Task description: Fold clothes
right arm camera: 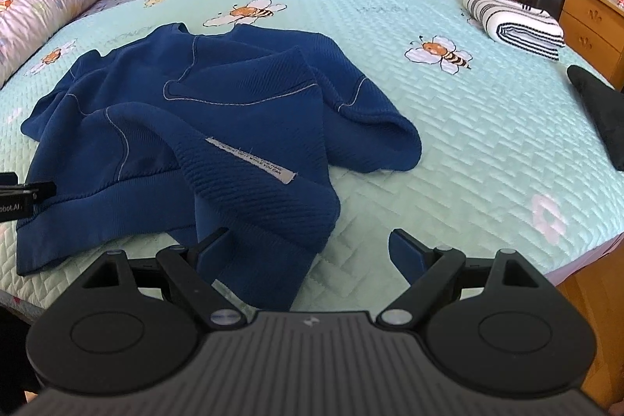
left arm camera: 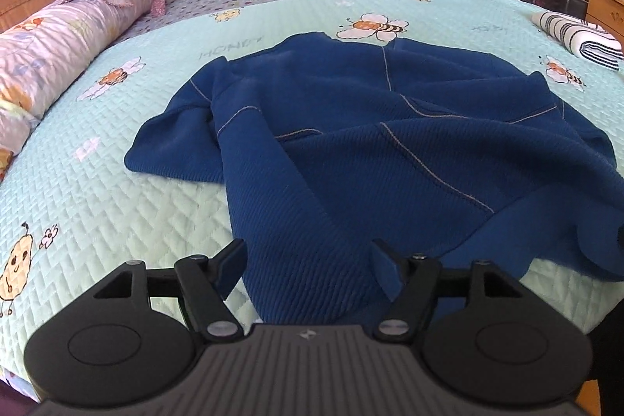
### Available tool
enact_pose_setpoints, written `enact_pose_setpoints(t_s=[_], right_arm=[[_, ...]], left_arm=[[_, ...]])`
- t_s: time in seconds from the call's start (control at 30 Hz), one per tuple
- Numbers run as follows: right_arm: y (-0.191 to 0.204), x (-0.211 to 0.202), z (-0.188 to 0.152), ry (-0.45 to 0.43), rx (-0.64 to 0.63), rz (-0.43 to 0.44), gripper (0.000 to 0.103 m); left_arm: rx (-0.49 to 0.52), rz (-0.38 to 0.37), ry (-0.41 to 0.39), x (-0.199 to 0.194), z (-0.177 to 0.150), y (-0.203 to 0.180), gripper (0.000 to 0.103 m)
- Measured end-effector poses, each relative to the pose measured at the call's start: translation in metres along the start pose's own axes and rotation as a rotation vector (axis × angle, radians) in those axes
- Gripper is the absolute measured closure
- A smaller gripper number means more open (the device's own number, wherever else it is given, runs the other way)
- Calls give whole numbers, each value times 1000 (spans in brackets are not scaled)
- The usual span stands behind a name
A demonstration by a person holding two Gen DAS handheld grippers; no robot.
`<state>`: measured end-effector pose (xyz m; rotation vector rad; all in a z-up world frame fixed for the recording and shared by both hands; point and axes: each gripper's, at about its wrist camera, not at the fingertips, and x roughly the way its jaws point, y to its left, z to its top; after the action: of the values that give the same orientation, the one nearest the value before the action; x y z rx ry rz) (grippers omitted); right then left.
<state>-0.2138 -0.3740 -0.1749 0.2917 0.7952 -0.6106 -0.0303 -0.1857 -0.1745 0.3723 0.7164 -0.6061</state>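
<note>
Starting the fold — both the left gripper and right gripper gape wide, holding nothing; next, pinch the blue sweater at the bed's near edge.

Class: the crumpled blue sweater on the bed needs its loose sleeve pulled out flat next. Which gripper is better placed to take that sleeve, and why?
Probably the right gripper: its open jaws frame the end of the ribbed dark blue knit sweater's loose sleeve. The left gripper, also open, sits over the sweater's broad body panel instead.
</note>
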Motion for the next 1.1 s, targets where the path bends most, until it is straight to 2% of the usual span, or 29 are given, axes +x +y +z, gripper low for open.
enact_pose_setpoints(t_s=[0.27,1.1], right_arm=[[0,2,1,-1,7,10,16],[2,4,4,-6,31,28,16]], left_arm=[[11,-3,-29,-7,1,-5,31],[20,-34,-24,-10,3,-15,31]])
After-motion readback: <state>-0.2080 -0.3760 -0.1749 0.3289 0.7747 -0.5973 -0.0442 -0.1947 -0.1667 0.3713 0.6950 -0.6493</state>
